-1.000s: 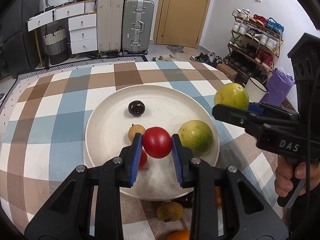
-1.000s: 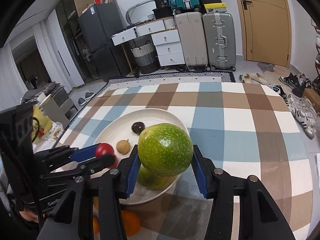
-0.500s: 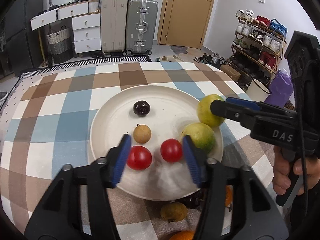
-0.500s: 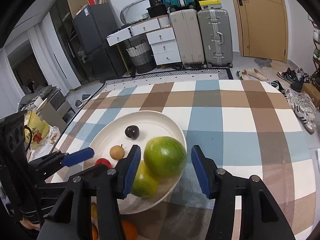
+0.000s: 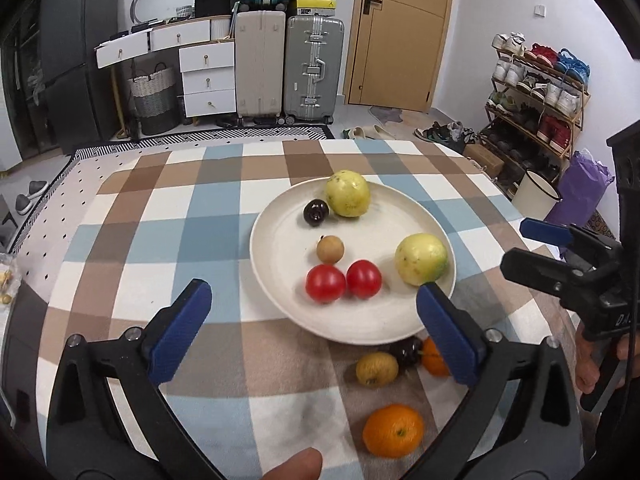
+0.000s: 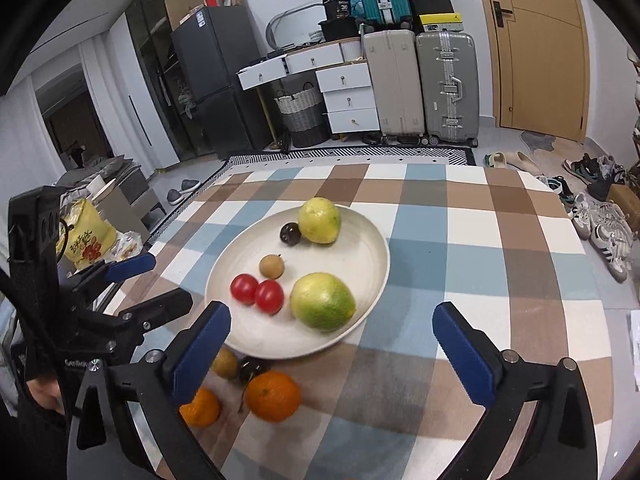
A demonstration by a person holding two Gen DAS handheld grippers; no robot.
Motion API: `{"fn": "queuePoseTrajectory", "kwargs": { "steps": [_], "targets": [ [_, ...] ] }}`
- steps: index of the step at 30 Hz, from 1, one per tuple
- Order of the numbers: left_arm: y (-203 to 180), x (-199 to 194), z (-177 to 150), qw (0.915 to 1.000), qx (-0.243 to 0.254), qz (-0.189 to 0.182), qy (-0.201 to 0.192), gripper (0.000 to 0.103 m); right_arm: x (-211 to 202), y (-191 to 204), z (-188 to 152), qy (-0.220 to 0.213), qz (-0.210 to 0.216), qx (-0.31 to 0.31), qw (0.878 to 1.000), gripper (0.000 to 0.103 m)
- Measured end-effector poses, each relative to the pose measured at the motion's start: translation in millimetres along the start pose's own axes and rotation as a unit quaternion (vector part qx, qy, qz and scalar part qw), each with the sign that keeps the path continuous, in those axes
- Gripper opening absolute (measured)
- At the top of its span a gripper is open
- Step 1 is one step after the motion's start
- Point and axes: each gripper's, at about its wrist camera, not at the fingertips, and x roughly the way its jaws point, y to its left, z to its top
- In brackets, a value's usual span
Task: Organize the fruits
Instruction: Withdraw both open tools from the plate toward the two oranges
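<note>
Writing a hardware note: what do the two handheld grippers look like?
Both are black plastic frames with silver bolts and blue textured pads. The left gripper has white lettering on its body in the right wrist view; the right gripper shows white "D.A." lettering and a black cable.

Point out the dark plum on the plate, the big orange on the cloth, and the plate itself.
Dark plum (image 5: 316,212): left wrist view, middle of its top.
Big orange (image 5: 393,430): left wrist view, centre of peel.
Plate (image 6: 256,344): right wrist view, bare near rim.

left gripper (image 5: 310,312) jaws opening, nothing between them | plate (image 5: 280,300) carrying two tomatoes (image 5: 325,283), two green fruits (image 5: 421,258), a small brown fruit, a dark one | orange (image 5: 393,430) lying on checked cloth (image 5: 160,240) nearby
</note>
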Motion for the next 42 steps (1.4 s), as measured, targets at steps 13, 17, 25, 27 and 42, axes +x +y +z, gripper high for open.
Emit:
{"fn": "queuePoseTrajectory", "kwargs": {
  "steps": [13,17,25,27,42],
  "targets": [
    [10,-39,-32,0.9994,-0.029,0.019,0.001,0.102,-19,27,-34,0.021,-0.001,-0.024,0.999,0.103],
    [12,-40,-41,0.9993,-0.03,0.023,0.004,0.102,-15,28,-45,0.031,-0.008,-0.021,0.999,0.103],
    [14,-36,-53,0.9991,-0.033,0.022,0.014,0.102,-7,26,-57,0.048,-0.016,-0.019,0.999,0.103],
    [13,-33,-55,0.9991,-0.033,0.022,0.017,0.102,-5,25,-58,0.053,-0.017,-0.019,0.998,0.103],
    [5,-15,-74,0.998,-0.044,-0.008,0.046,0.102,26,18,-68,0.105,-0.025,-0.041,0.993,0.103]
  ]
}}
